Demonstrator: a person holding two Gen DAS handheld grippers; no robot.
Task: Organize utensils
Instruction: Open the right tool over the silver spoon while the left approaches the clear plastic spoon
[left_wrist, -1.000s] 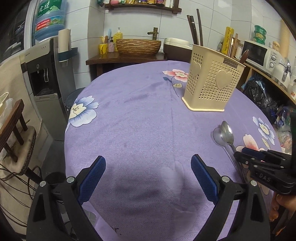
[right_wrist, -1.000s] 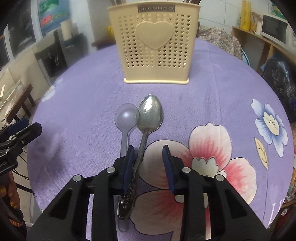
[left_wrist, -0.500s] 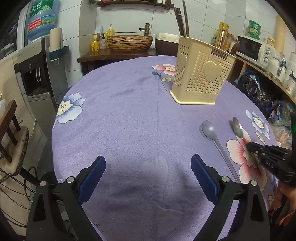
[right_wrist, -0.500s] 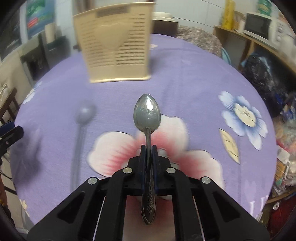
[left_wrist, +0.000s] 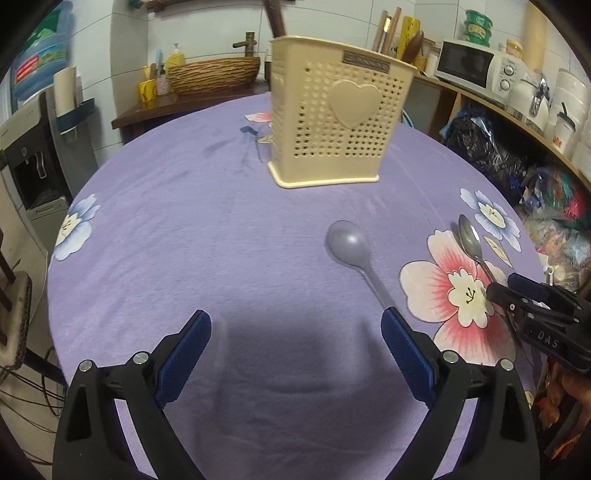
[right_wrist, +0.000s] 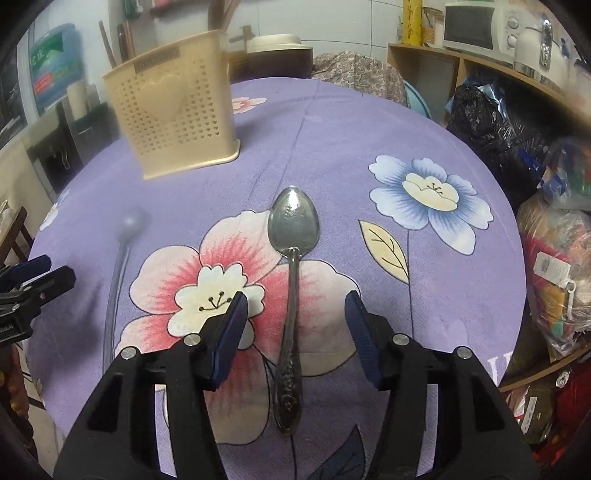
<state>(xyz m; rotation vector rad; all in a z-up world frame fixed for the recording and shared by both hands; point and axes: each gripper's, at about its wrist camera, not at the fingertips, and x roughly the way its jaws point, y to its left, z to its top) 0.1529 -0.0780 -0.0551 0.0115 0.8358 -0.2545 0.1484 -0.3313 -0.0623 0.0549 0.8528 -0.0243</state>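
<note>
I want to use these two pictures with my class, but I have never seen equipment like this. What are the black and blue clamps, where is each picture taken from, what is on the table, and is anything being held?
There is no robot: a person holds a hand-held gripper in each hand, each with a wide-angle camera looking along its two blue-padded fingers.

One picture comes from the left gripper, the other from the right gripper. Each also glimpses the other at its edge.

On the purple flowered tablecloth stand a cream perforated utensil holder, with some utensils already in it, a grey plastic spoon and a metal spoon.

Nothing is held. The left gripper is open over bare cloth. The right gripper's jaws have just been opening; the metal spoon's handle lies between them, untouched.
</note>
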